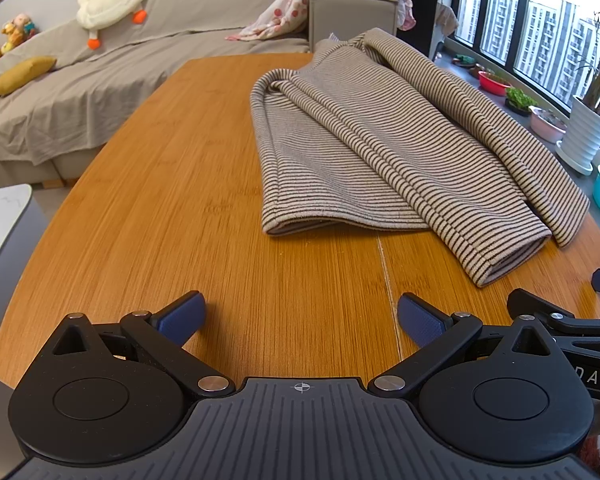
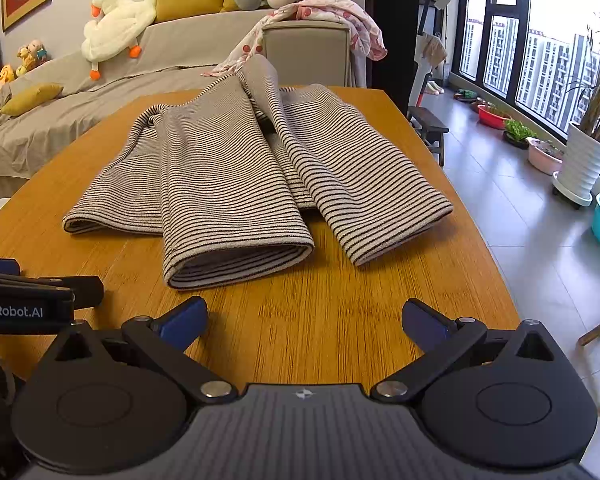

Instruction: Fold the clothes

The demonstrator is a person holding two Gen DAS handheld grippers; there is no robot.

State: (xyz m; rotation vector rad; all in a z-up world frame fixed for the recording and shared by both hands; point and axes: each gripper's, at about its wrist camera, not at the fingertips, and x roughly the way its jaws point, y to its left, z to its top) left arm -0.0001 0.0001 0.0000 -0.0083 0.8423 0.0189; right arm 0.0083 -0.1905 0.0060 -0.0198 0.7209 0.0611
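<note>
A beige garment with thin dark stripes (image 1: 380, 140) lies on the wooden table (image 1: 180, 200), its long parts folded over one another, open hems facing me. In the right wrist view the garment (image 2: 236, 176) sits at the table's (image 2: 340, 312) middle. My left gripper (image 1: 302, 316) is open and empty, above bare wood short of the near hem. My right gripper (image 2: 304, 320) is open and empty, just short of the nearest folded hem. The right gripper's fingers (image 1: 540, 308) show at the left view's right edge, the left gripper's body (image 2: 24, 296) at the right view's left edge.
A grey-covered sofa (image 2: 100, 92) with a plush goose (image 2: 116, 16), yellow cushions and a pink blanket stands behind the table. Plant pots (image 2: 584, 160), basins and a stool (image 2: 428, 124) stand on the tiled floor to the right by the windows. A white-topped surface (image 1: 0, 216) is at left.
</note>
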